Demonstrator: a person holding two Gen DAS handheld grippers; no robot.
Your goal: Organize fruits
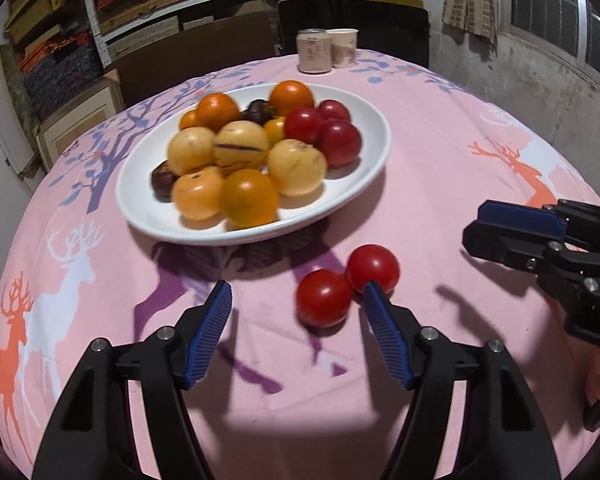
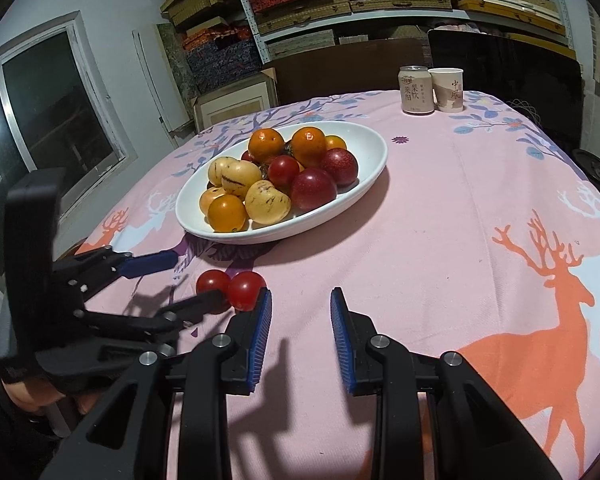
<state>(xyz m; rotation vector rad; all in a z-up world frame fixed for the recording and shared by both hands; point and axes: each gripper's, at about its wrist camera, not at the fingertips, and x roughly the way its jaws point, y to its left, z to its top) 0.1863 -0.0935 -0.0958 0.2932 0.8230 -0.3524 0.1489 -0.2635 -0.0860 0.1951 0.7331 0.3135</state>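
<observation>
A white oval plate holds several orange, yellow, red and dark fruits. Two loose red tomatoes lie on the pink cloth in front of it, the nearer one touching the farther one. My left gripper is open and empty, and the nearer tomato sits between its fingers, close to the right fingertip. My right gripper is open and empty, just right of the tomatoes.
A drink can and a paper cup stand at the table's far edge. Dark chairs and shelves of boxes are behind. The pink deer-print tablecloth covers the round table.
</observation>
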